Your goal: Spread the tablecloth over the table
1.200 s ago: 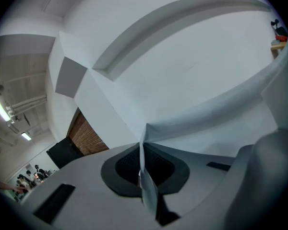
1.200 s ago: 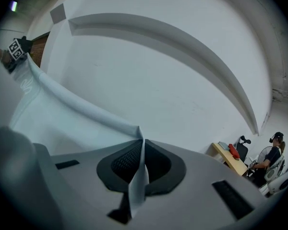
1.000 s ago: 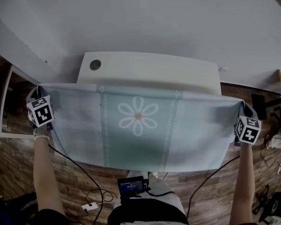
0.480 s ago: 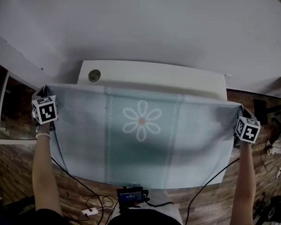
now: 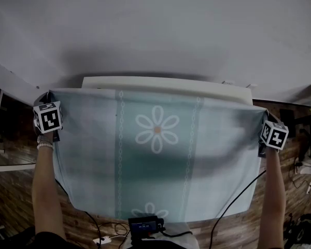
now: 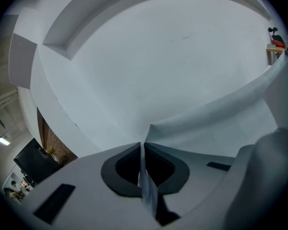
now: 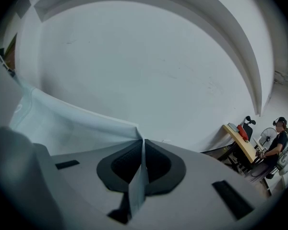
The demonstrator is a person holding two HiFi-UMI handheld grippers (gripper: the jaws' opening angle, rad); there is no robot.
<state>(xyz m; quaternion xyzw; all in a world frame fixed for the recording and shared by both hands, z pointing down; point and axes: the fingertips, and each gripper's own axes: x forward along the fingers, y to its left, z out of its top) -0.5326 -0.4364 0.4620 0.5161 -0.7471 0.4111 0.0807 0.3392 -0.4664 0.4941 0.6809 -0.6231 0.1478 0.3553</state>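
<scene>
A pale blue tablecloth (image 5: 155, 154) with white daisy prints is stretched flat between my two grippers over a white table (image 5: 166, 82), of which only the far edge shows. My left gripper (image 5: 48, 104) is shut on the cloth's far left corner; in the left gripper view the corner (image 6: 151, 128) is pinched between the jaws (image 6: 142, 150). My right gripper (image 5: 267, 124) is shut on the far right corner, and the right gripper view shows the cloth's edge (image 7: 86, 121) running from its jaws (image 7: 143, 147). The near edge of the cloth hangs toward the person.
A white wall (image 5: 155, 30) rises just behind the table. Wood floor (image 5: 15, 191) shows on both sides, with cables (image 5: 233, 201) trailing from the grippers. A device with a lit screen (image 5: 143, 224) sits at the person's waist. A person sits at a desk (image 7: 245, 145) far right.
Both grippers carried the cloth forward and down over the table. The table top and its round hole, open to view before, are now covered but for the far edge.
</scene>
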